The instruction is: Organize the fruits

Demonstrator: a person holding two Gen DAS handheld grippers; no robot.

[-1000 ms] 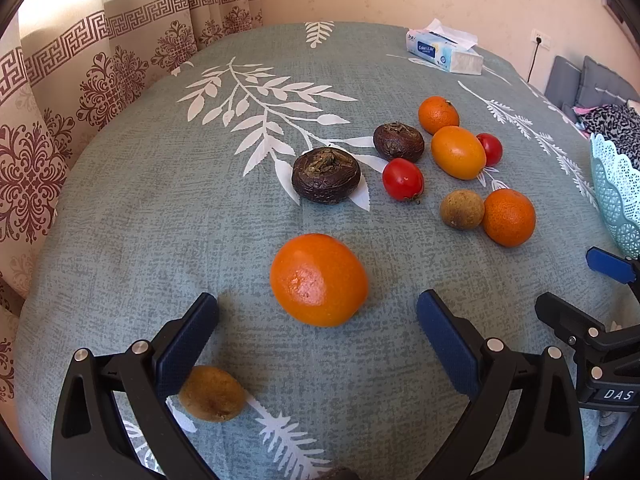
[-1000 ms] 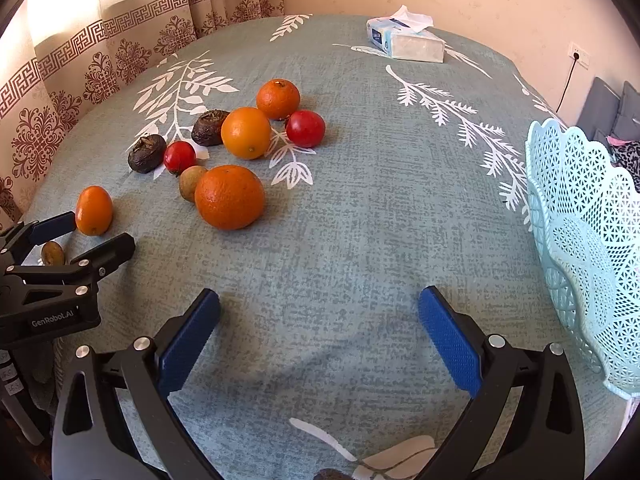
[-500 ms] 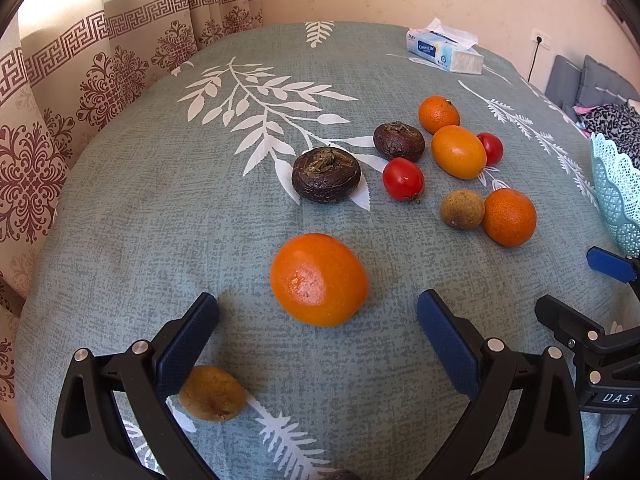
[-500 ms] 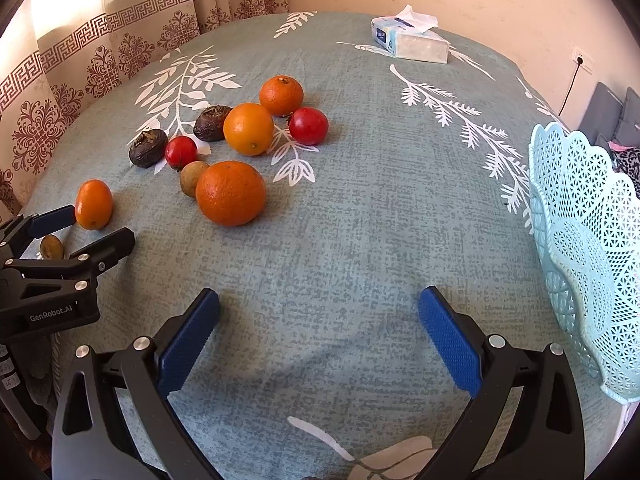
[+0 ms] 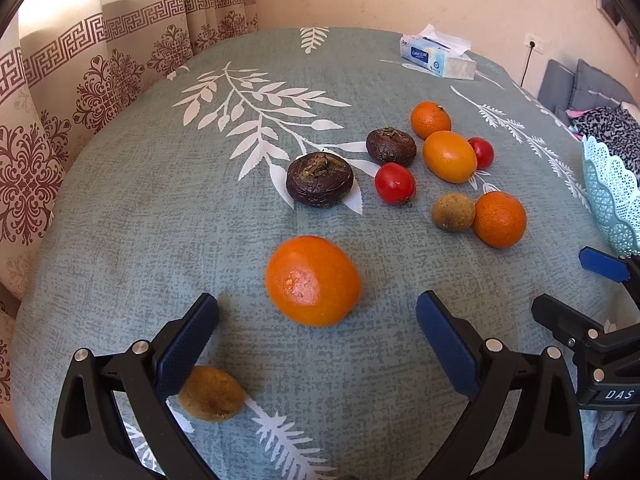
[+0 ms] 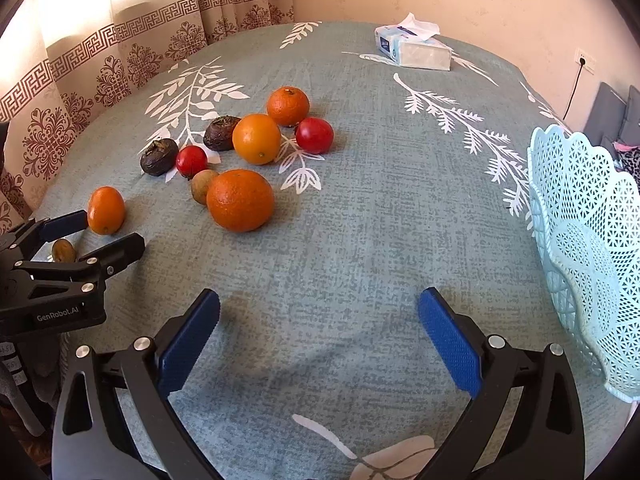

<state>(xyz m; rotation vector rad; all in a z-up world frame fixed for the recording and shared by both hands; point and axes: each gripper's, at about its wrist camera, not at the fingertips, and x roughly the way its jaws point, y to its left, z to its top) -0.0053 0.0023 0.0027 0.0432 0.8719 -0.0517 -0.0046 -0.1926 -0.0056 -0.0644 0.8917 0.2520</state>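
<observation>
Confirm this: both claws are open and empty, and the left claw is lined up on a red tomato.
Not quite. The left claw is lined up on an orange, not a tomato, as the left wrist view shows. Both it and the right claw are open and empty.

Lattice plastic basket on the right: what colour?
Pale turquoise lattice plastic basket; clearest in the right wrist view.

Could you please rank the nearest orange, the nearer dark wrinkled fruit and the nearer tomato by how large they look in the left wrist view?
1. Nearest orange, though nearness to the camera inflates it.
2. Dark wrinkled fruit.
3. Tomato.
</observation>
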